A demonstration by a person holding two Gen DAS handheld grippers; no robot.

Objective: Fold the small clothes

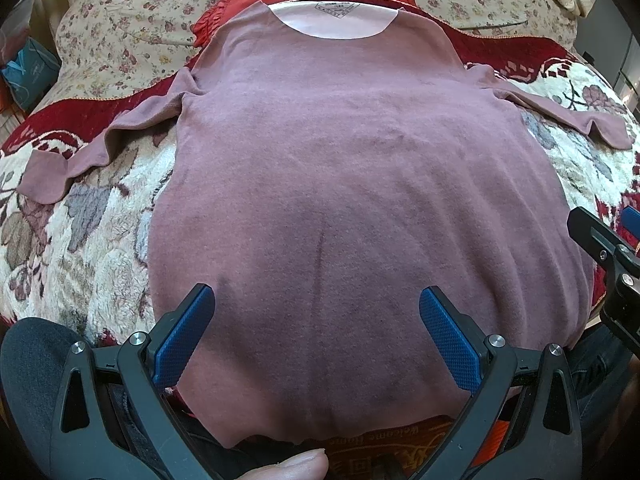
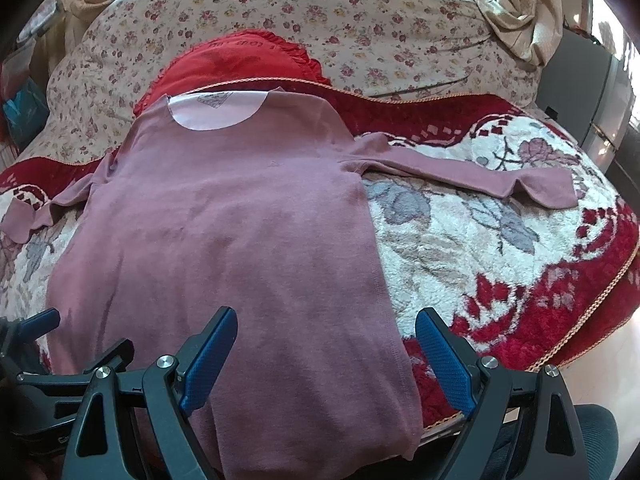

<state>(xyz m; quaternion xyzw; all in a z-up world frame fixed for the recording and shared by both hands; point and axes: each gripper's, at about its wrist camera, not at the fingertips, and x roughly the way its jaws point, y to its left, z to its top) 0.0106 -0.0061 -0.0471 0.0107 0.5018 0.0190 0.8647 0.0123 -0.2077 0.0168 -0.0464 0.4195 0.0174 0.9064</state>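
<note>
Both hand-held grippers, left [image 1: 316, 300] and right [image 2: 326, 322], hover released above the shirt's [image 1: 360, 184] hem; blanket [image 2: 480, 240] beneath.

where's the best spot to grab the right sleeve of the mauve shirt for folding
Grip the cuff end of the right sleeve, coming from the outer right with the right hand-held gripper. It lies flat, stretched outward on the blanket, with its tip free.

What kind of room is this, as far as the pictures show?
Probably a bedroom: the mauve shirt lies on a plush red-and-cream blanket over a bed, with a floral quilt and a red cushion behind it.
</note>
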